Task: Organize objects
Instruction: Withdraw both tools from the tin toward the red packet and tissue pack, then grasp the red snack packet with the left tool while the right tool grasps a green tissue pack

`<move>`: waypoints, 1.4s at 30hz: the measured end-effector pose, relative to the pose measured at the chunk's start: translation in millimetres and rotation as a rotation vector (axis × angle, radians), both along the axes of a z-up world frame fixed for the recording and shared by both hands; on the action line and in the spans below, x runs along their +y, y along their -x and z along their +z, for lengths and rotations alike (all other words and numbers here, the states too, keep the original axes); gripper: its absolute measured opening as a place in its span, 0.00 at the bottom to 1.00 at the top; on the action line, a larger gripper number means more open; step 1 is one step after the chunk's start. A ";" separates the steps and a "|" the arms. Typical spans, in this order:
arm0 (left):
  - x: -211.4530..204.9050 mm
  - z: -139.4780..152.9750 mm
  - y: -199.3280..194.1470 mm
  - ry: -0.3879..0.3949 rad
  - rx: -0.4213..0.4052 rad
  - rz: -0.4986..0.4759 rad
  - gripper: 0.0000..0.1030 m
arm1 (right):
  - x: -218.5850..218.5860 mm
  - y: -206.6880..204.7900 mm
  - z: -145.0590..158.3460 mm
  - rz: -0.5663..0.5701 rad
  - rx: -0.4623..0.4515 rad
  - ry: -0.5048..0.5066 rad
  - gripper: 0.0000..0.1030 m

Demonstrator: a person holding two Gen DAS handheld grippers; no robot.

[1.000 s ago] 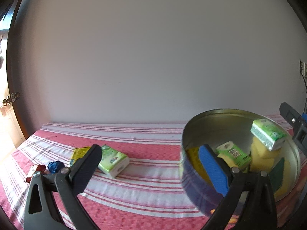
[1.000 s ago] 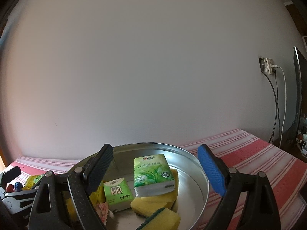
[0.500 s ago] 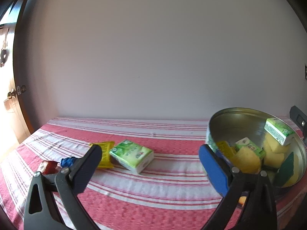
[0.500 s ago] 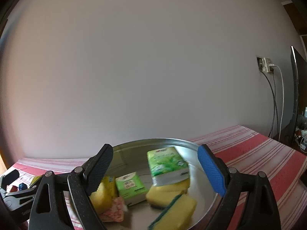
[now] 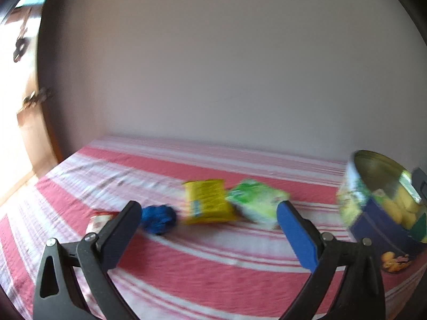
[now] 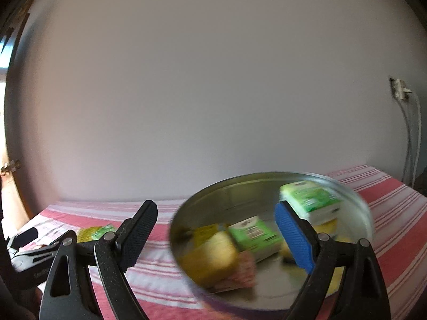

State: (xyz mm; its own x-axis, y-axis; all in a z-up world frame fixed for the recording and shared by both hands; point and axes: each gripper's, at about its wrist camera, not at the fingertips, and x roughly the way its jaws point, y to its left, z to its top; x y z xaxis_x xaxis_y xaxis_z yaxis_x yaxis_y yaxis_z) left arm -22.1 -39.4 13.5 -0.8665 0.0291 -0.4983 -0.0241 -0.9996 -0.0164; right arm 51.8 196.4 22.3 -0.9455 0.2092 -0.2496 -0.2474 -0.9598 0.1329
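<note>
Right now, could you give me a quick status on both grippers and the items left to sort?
Left gripper open, empty. Right gripper open, empty, at the tin. Yellow packet, green tissue pack, blue item loose on the striped cloth. Nothing in the way.

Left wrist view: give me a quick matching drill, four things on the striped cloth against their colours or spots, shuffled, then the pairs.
Things:
1. snack packet
2. tissue pack
3. crumpled wrapper
4. round tin

Descriptions:
A. blue, lying left of the yellow item
B. at the right edge, sponges inside
C. yellow, between the blue item and the green one
D. green and white, just left of the blue pad

Pairs: 1-C, 2-D, 3-A, 4-B
</note>
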 end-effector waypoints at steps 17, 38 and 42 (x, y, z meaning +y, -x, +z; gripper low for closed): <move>-121.4 -38.9 39.4 -0.107 -0.295 0.256 0.97 | -94.6 58.6 -12.1 0.213 -0.151 -0.059 0.89; -109.7 -37.7 45.9 -0.209 -0.288 0.147 0.38 | -111.9 125.3 -38.1 0.345 -0.430 -0.019 0.89; -107.9 -25.3 36.2 -0.194 -0.198 0.168 0.38 | -117.2 141.6 -43.7 0.359 -0.486 -0.084 0.89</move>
State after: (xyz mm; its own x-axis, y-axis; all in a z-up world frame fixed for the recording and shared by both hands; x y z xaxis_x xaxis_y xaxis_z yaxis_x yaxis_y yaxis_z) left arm -58.3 -147.3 -11.9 -0.7540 0.0051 -0.6569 0.1635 -0.9670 -0.1952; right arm -89.8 79.2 -21.4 -0.7424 -0.0642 -0.6669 0.0803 -0.9968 0.0067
